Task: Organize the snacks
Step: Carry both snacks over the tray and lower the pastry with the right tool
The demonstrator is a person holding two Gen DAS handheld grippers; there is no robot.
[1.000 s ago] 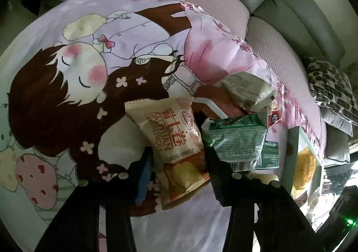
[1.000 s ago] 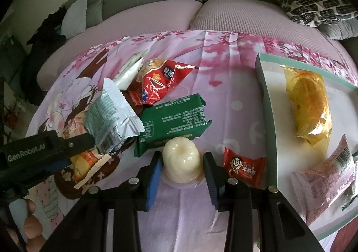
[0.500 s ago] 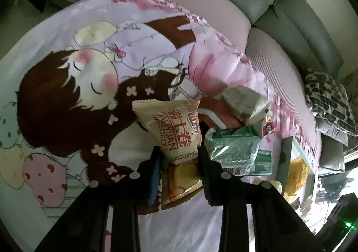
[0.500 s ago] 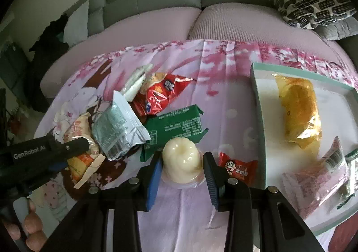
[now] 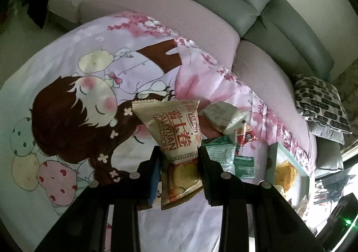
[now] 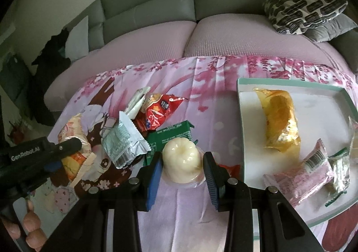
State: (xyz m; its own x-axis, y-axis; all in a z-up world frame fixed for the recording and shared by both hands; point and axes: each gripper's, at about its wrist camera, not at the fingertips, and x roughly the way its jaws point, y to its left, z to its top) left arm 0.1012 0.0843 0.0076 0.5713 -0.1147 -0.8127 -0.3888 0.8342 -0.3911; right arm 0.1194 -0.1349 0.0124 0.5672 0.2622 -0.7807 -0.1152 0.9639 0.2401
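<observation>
My left gripper (image 5: 179, 160) is shut on a beige swiss roll packet (image 5: 174, 131), held clear above the printed cloth. The same packet (image 6: 73, 138) and the left gripper (image 6: 44, 151) show at the left of the right wrist view. My right gripper (image 6: 181, 162) is shut on a pale jelly cup (image 6: 181, 160), lifted off the cloth. Loose snacks lie in a pile between them: a silver-green packet (image 6: 123, 140), a red packet (image 6: 158, 111), a green packet (image 6: 172, 138) and a whitish packet (image 6: 137, 101).
A white tray with a green rim (image 6: 241, 122) lies at the right, holding a yellow cake packet (image 6: 279, 117) and a pink packet (image 6: 302, 173). A grey sofa (image 6: 223, 1) with a patterned cushion (image 6: 302, 6) runs behind. A person's fingers (image 6: 29, 227) hold the left gripper.
The left jaws closed on the swiss roll packet and raised it off the cloth. The right gripper rose with the jelly cup, which now covers the small red candy beneath.
</observation>
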